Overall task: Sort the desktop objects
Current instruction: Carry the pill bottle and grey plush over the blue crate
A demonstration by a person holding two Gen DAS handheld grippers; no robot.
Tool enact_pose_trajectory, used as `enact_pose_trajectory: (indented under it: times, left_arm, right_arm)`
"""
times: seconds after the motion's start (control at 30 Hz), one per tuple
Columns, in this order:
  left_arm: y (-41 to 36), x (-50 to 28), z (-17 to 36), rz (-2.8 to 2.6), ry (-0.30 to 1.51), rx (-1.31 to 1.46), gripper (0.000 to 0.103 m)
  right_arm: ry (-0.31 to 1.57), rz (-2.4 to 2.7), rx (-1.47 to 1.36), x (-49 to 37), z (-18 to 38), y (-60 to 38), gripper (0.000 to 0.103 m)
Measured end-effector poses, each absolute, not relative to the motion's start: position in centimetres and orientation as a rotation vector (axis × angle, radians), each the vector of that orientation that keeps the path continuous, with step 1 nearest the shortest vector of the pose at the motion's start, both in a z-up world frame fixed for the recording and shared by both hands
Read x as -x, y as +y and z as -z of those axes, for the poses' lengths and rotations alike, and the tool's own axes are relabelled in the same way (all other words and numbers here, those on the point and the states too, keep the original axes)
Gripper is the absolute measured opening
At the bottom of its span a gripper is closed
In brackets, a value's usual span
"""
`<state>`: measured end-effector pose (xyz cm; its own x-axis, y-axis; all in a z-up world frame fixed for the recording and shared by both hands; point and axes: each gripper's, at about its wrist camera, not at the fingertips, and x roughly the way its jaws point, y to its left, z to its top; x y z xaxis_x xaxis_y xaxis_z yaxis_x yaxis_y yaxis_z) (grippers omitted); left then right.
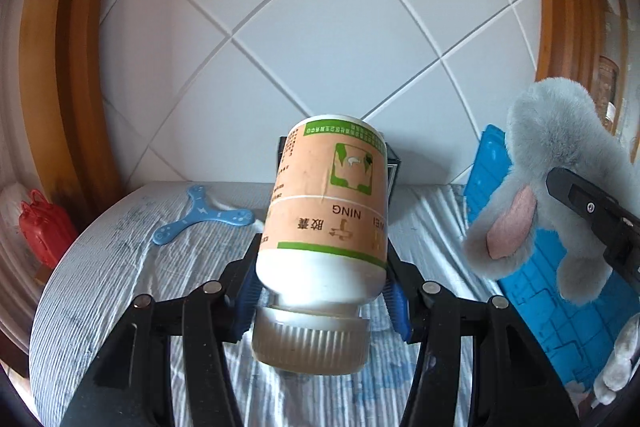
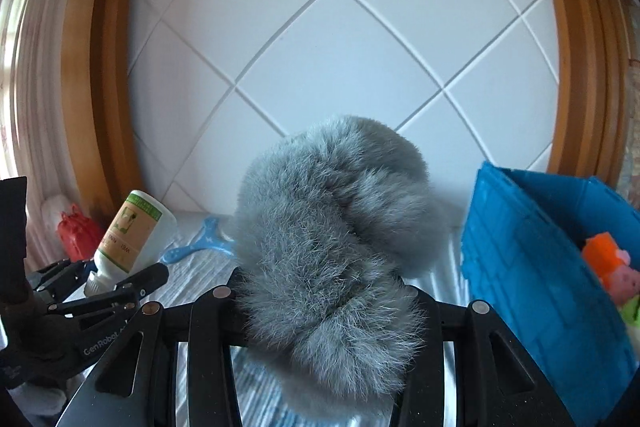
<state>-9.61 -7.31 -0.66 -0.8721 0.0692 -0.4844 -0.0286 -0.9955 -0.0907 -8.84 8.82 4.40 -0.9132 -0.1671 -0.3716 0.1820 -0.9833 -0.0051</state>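
Left wrist: left gripper (image 1: 322,291) clamps inverted bottle (image 1: 326,203); right gripper (image 2: 328,291) clamps grey plush (image 2: 332,239), both aloft.

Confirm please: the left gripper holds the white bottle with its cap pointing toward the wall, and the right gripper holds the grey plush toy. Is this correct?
Not quite. The left gripper does hold the white bottle, but the cap points back toward the camera, and the bottle's base faces the wall; the left wrist view shows this. The right gripper does hold the grey plush toy.
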Motion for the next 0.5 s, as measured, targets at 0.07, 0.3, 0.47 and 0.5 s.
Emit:
enact_pose_trajectory:
  times: [0.07,0.3,0.47,0.5]
  left_arm:
    - [-4.3,8.8,-0.1,-2.962,-0.112,0.747,0.052]
    - [8.5,5.3,-2.4,-2.876,-0.060,0.647,0.052]
    - [17.7,2.7,-3.5,-2.823,-0.037,0.598,0.052]
    - [19.1,2.4,-3.7,-2.818,-0.034,0.585,0.052]
  right_arm:
    - [0.051,2.950,-0.519,7.0,-5.5,12.0,0.040]
    - [0.017,3.055,-0.418,1.6,-8.4,23.1,0.040]
    - [0.035,3.130,-0.355,-1.6,-10.3,31.3,0.040]
    - [0.040,3.144,-0.343,-2.1,-10.5,32.8,0.040]
